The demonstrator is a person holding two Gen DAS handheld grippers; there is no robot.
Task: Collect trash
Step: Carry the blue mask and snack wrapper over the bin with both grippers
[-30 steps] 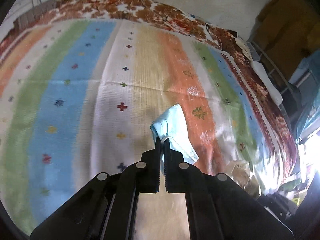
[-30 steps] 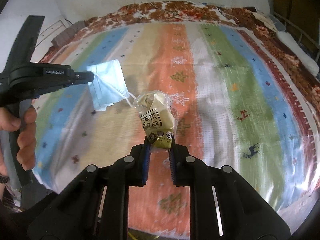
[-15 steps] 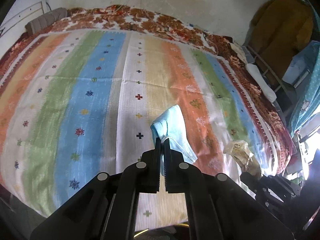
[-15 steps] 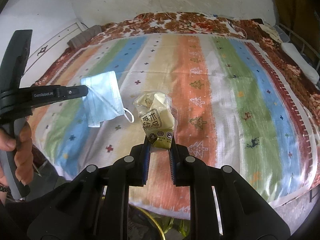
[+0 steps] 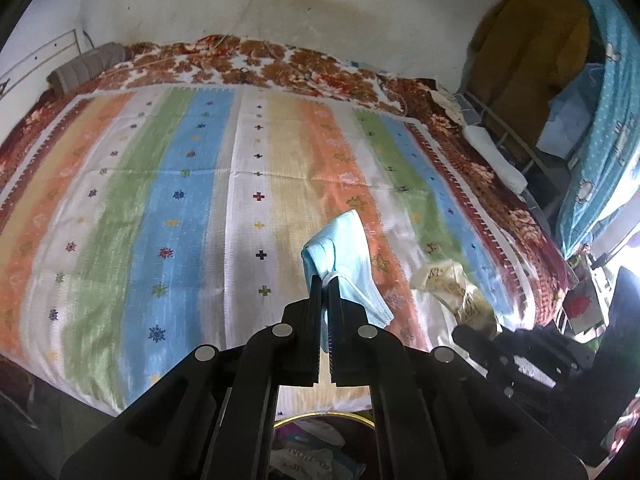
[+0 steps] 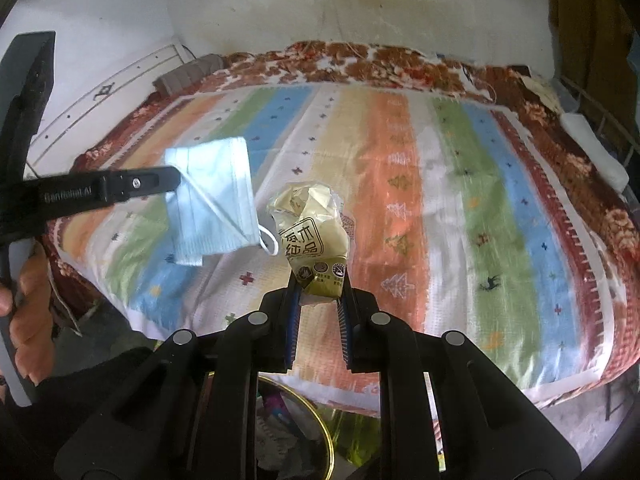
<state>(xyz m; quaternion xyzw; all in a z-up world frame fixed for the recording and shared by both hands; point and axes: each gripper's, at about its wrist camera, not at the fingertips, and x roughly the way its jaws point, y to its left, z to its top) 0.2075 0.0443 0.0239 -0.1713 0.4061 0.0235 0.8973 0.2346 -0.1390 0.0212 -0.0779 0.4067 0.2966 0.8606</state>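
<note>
My left gripper point(image 5: 325, 277) is shut on a light blue face mask point(image 5: 349, 248), which hangs above the striped bedspread point(image 5: 180, 208). In the right wrist view the same mask point(image 6: 216, 208) dangles from the left gripper point(image 6: 178, 178), an ear loop trailing below it. My right gripper point(image 6: 320, 280) is shut on a crumpled yellowish wrapper point(image 6: 312, 236) with printed characters, held in the air over the bed. From the left wrist view the wrapper point(image 5: 452, 288) shows to the right of the mask.
A bin with a gold rim point(image 6: 329, 440) holding trash stands on the floor below both grippers, also seen as a gold rim point(image 5: 316, 416) in the left view. A person's hand point(image 6: 32, 312) grips the left handle. Clothes and a blue curtain point(image 5: 600, 140) hang at the right.
Both grippers have risen and drawn back from the bed with the mask and the wrapper. The bed's near edge and the bin below have come into view.
</note>
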